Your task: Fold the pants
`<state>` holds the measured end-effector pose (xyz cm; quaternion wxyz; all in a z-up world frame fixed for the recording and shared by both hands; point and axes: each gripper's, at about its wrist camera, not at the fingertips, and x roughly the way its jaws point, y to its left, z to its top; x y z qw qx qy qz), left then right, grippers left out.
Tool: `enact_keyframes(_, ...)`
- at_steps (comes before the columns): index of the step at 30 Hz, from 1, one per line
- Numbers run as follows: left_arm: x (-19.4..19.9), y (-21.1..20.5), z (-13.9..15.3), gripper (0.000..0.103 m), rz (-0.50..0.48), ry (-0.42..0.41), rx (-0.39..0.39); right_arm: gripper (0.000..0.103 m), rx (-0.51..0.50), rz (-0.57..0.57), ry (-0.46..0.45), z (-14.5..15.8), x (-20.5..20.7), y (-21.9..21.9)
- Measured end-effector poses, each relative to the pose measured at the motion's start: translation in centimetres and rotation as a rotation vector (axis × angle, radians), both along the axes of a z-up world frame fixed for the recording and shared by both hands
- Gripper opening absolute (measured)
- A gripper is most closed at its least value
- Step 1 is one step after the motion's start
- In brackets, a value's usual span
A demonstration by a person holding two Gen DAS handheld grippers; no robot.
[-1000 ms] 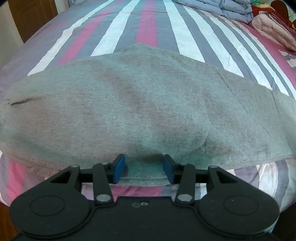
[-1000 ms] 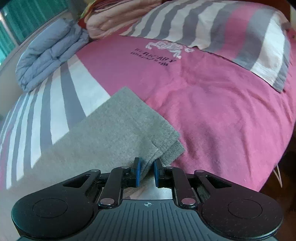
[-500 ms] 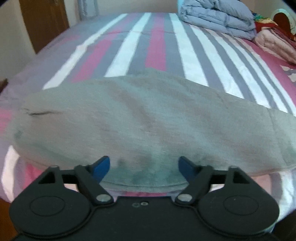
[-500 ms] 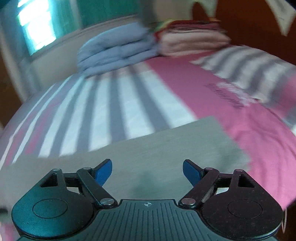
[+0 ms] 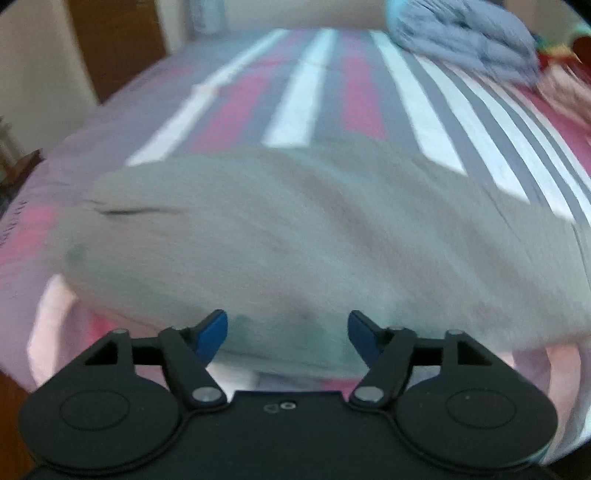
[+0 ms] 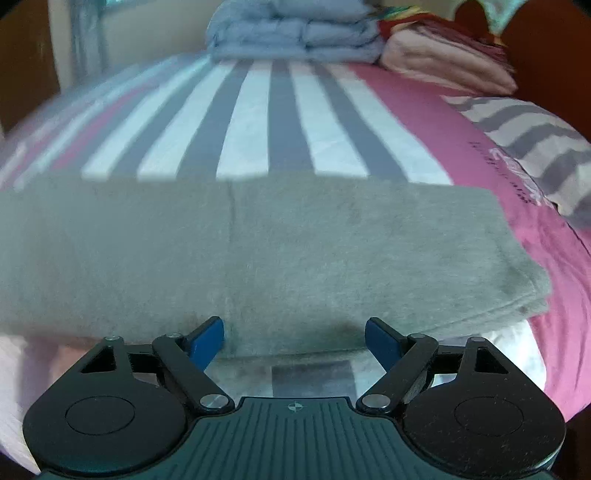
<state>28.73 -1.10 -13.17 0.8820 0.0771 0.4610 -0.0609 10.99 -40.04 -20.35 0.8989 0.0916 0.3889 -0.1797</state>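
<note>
The grey pants point(image 5: 295, 229) lie flat, folded lengthwise, across the striped bed; a dark pocket slit shows at their left end. In the right wrist view the pants point(image 6: 277, 251) span the frame with the leg cuffs at the right. My left gripper point(image 5: 288, 332) is open and empty, its blue fingertips just above the near edge of the pants. My right gripper point(image 6: 294, 338) is open and empty at the near edge of the legs.
The bed sheet point(image 6: 258, 110) has pink, grey and white stripes. A folded blue-grey duvet point(image 6: 295, 33) and pink blankets point(image 6: 443, 59) lie at the far side. A striped pillow point(image 6: 535, 140) lies at the right. A wooden door point(image 5: 114, 40) stands far left.
Both grippers opened and let go of the pants, then drew back and rose. The right wrist view swung left from the cuffs to face the legs squarely.
</note>
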Motion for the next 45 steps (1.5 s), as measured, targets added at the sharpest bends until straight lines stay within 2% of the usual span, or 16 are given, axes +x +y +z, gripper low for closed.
enact_keyframes(2, 1.3, 2.6, 0.6, 0.066, 0.072, -0.012, -0.020, 0.083, 0.052, -0.016, -0.062, 1.0, -0.8, -0.8)
enact_keyframes(4, 2.7, 5.3, 0.7, 0.066, 0.159, 0.000, -0.027, 0.084, 0.075, -0.036, -0.085, 1.7, -1.1, -1.3)
enact_keyframes(6, 3.7, 7.7, 0.7, 0.065, 0.229, 0.020, -0.070, 0.087, 0.091, -0.043, -0.095, 1.7, -1.3, -1.6)
enact_keyframes(8, 4.6, 9.0, -0.1, 0.063, 0.257, 0.059, -0.079, 0.088, 0.117, -0.048, -0.099, 1.7, -1.2, -1.7)
enact_keyframes(11, 4.7, 9.6, -1.8, 0.064, 0.268, 0.088, -0.021, 0.088, 0.121, -0.058, -0.092, 1.9, -1.7, -1.7)
enact_keyframes(14, 4.0, 9.3, -1.9, 0.064, 0.282, 0.063, -0.007, 0.088, 0.121, -0.060, -0.076, 1.9, -2.2, -1.0)
enact_keyframes(15, 3.7, 8.6, -1.5, 0.060, 0.269, 0.043, 0.006, 0.088, 0.125, -0.059, -0.080, 2.0, -2.5, -0.8)
enact_keyframes(20, 1.5, 4.5, 1.0, 0.060, 0.159, -0.021, 0.006, 0.089, 0.090, -0.030, -0.106, 3.2, -2.9, -0.1)
enact_keyframes(24, -0.3, 0.7, 2.3, 0.063, 0.066, -0.031, -0.035, 0.090, 0.107, -0.019, -0.123, 4.1, -2.8, 0.0)
enact_keyframes(26, -1.2, -1.5, 2.6, 0.064, 0.019, -0.030, -0.049, 0.094, 0.111, -0.021, -0.124, 4.2, -3.0, -0.1)
enact_keyframes(32, -2.8, -7.3, 1.7, 0.067, -0.116, -0.004, -0.064, 0.094, 0.092, -0.043, -0.106, 3.6, -4.0, -1.5)
enact_keyframes(40, -3.5, -11.0, -0.1, 0.067, -0.169, 0.020, -0.045, 0.093, 0.191, -0.179, -0.072, 2.4, -6.4, -7.2)
enact_keyframes(43, -3.4, -11.1, -0.8, 0.067, -0.172, 0.036, -0.033, 0.069, 0.237, -0.245, -0.063, 2.0, -7.5, -9.8)
enact_keyframes(45, -3.3, -11.0, -1.2, 0.067, -0.171, 0.043, -0.026, 0.068, 0.291, -0.296, -0.063, 1.6, -8.1, -11.8)
